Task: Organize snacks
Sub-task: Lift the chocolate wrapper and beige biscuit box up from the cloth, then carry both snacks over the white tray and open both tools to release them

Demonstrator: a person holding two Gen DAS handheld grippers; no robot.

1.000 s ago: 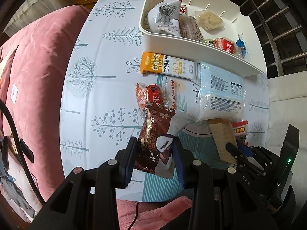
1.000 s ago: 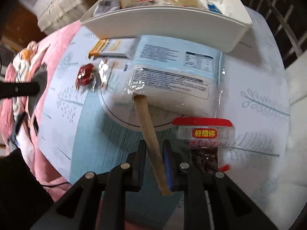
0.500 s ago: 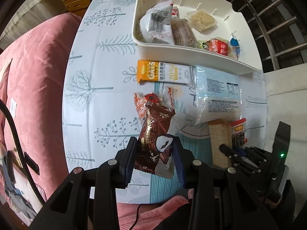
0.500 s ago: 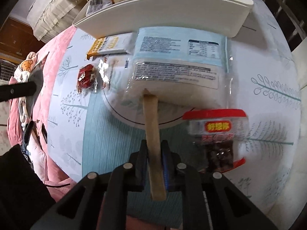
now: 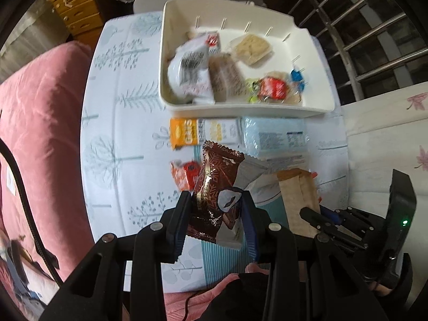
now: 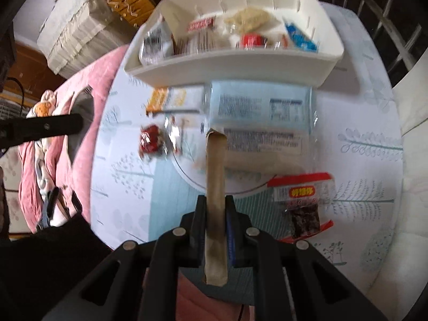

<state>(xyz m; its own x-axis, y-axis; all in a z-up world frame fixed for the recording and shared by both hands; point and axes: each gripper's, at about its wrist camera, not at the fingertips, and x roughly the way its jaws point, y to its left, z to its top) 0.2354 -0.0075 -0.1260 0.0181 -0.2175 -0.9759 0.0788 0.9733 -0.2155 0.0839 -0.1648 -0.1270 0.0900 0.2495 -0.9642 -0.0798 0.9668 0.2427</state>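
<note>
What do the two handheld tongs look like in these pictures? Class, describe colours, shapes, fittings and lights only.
The left tongs are matte black, with angular cut-out arms, round silver rivets and flat fingers edged in blue. The right tongs match: black frame, silver rivets, a blue pad on one finger. In the left wrist view their body carries a small green light.

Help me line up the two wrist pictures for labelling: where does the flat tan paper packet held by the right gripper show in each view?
Left wrist view: the flat tan paper packet sits lower right, broad face showing, clamped by the right gripper.
Right wrist view: the packet runs up the centre, seen edge-on.
Shared landmark: the white plastic tray at the top of both.
</note>
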